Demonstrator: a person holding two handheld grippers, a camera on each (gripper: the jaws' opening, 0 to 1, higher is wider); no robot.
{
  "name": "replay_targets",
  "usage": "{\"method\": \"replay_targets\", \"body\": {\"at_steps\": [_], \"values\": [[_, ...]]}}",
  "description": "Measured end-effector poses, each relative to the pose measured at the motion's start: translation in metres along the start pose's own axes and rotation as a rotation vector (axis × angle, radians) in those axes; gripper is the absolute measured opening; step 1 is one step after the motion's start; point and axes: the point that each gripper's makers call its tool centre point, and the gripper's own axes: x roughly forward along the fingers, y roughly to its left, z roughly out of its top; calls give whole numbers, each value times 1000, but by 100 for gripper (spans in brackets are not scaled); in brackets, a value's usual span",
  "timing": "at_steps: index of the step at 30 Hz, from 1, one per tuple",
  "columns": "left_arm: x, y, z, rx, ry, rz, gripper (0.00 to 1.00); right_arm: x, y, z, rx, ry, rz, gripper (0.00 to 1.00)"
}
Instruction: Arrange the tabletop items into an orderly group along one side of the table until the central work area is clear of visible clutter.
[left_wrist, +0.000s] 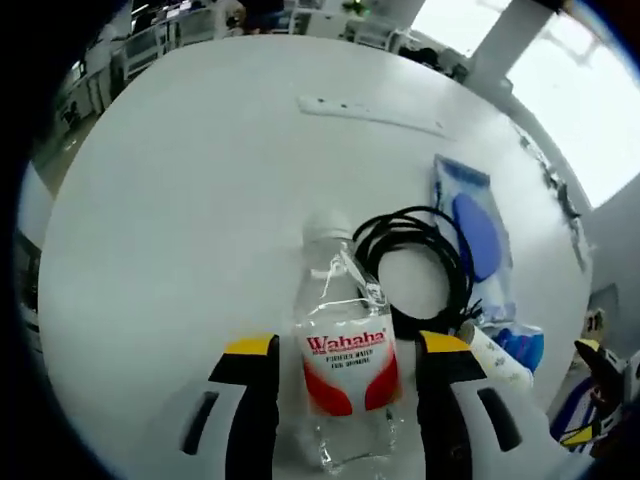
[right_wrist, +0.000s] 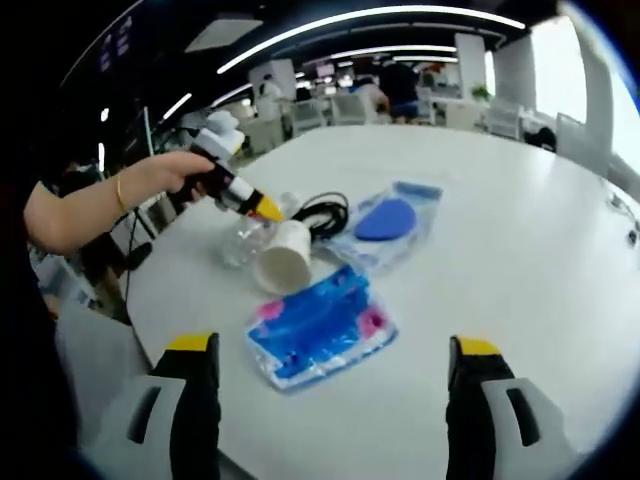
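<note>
Wahaha water bottle (left_wrist: 345, 360) seen lying on white table (left_wrist: 200, 200), between spread jaws of left gripper (left_wrist: 345, 380); no contact visible. Coiled black cable (left_wrist: 415, 265) just beside bottle cap, blue pouch (left_wrist: 470, 235) beyond.

Right gripper (right_wrist: 335, 385) held open and empty above table edge, blue-pink packet (right_wrist: 320, 325) ahead, white paper cup (right_wrist: 285, 257) behind it.

Step judged: bottle pickup. Next: jaws to be closed on bottle, then bottle to be carried to table side.

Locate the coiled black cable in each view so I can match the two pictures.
Left gripper view: black cable right of centre, beside the water bottle.
Right gripper view: black cable upper centre, behind the paper cup.
Shared landmark: the blue oval pouch lies next to it.
</note>
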Motion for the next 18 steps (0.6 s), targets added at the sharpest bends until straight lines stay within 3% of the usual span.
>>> {"method": "replay_targets", "body": {"at_steps": [18], "values": [[7, 2, 4, 1, -3, -10, 41, 2, 2, -5, -13, 20, -2, 92]]}}
